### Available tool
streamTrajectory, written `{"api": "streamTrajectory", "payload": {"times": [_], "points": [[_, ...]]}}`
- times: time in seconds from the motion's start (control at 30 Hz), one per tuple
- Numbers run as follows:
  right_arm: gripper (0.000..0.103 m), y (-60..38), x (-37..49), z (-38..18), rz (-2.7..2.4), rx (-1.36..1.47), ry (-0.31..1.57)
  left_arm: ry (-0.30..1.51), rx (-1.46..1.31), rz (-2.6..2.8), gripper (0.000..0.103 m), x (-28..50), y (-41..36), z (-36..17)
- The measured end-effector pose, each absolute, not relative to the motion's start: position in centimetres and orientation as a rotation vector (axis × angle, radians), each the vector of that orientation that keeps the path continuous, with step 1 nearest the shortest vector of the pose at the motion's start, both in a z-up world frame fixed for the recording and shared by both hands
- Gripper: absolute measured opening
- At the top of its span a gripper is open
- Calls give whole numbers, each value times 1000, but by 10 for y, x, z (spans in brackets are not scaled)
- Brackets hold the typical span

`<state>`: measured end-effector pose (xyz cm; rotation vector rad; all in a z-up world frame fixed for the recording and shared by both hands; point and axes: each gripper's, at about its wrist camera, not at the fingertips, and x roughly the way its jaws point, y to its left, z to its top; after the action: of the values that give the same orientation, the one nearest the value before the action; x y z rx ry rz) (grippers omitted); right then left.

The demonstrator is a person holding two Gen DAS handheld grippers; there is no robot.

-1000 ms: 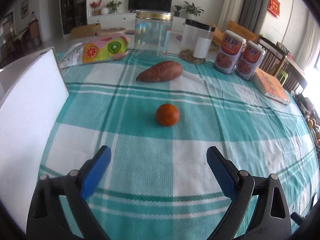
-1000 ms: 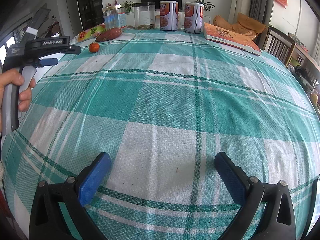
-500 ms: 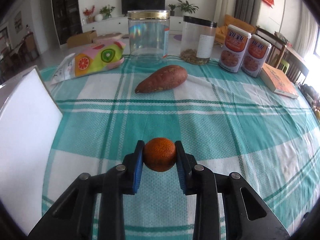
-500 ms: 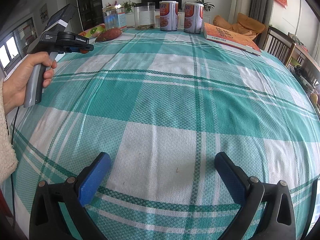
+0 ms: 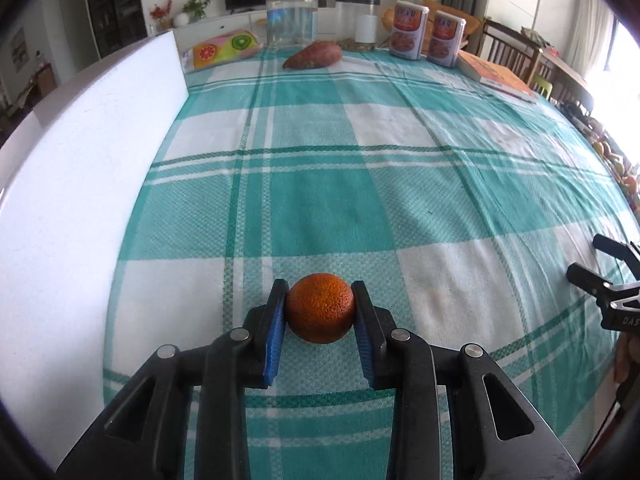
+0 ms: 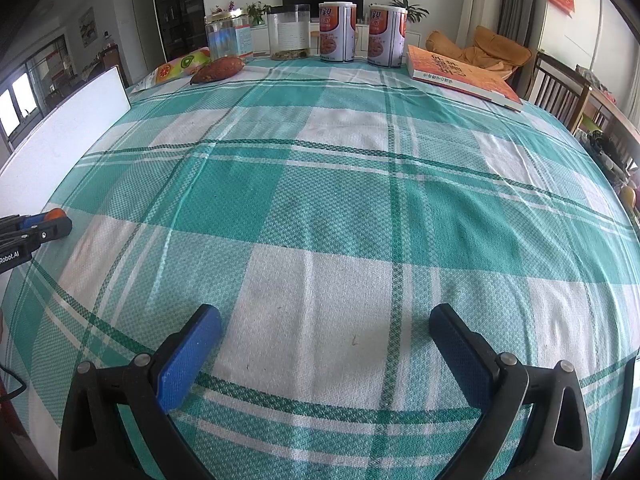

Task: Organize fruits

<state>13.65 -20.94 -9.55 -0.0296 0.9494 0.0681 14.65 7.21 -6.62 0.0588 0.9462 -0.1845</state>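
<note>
Living room, dining table under a teal-and-white checked tablecloth [image 5: 400, 208]; television and potted plants along the far wall. Item: left gripper [image 5: 320, 320], jaws closed on a small orange [image 5: 321, 307], blue pads pressed to both its sides; whether the fruit is clear of the cloth cannot be told. Item: right gripper [image 6: 320, 344], jaws spread wide over bare cloth, holding nothing. Item: sweet potato [image 5: 313, 55], well ahead of the left gripper at the table's far edge, untouched. Item: white board [image 5: 80, 184], upright along that gripper's left. Further ahead: fruit-print pouch [image 5: 222, 49], gold-lidded clear jar [image 5: 292, 18], black-lidded jar [image 6: 289, 32], two printed cans [image 5: 428, 36], orange book [image 6: 460, 74]. Progress, by my reckoning: early, with one fruit seized but not set down, no destination evident, sweet potato still to be dealt with. View differences: the left camera alone shows the grip on the orange; the right camera shows that gripper from the side at its far left, only a sliver of orange visible, and the book's cover in full.
</note>
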Motion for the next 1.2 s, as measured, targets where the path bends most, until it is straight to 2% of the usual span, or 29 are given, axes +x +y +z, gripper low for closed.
{"api": "streamTrajectory", "payload": {"times": [0.07, 0.1, 0.13, 0.2, 0.3, 0.5, 0.6, 0.77, 0.83, 0.93, 0.97, 1.1, 1.2], "points": [[103, -209, 137, -96, 68, -30, 949, 917, 93, -152, 60, 146, 73, -67], [103, -210, 137, -96, 68, -30, 950, 903, 111, -132, 85, 146, 73, -67], [103, -209, 137, -95, 68, -30, 949, 886, 127, -112, 97, 146, 73, -68], [103, -209, 137, -95, 68, -30, 949, 889, 159, -95, 97, 148, 73, -72], [103, -209, 136, -95, 68, -31, 951, 920, 109, -111, 103, 155, 80, -77], [103, -195, 162, -86, 193, -81, 1030, 935, 60, -119, 103, 156, 86, -80], [103, -171, 210, -57, 293, -101, 982, 934, 60, -119, 103, 155, 86, -80], [103, -129, 341, -30, 393, 113, 1008, 935, 60, -119, 103, 156, 86, -80], [102, -107, 394, -34, 381, 208, 1057, 935, 60, -119, 103, 156, 86, -80], [85, -78, 457, -51, 335, 332, 1094, 935, 60, -119, 103, 156, 86, -80], [83, -70, 473, -57, 300, 348, 1101, 935, 60, -119, 103, 156, 86, -80], [84, -48, 513, -82, 199, 467, 1108, 935, 61, -118, 103, 156, 86, -80], [82, -27, 526, -80, 144, 371, 1071, 935, 60, -118, 103, 156, 86, -79]]}}
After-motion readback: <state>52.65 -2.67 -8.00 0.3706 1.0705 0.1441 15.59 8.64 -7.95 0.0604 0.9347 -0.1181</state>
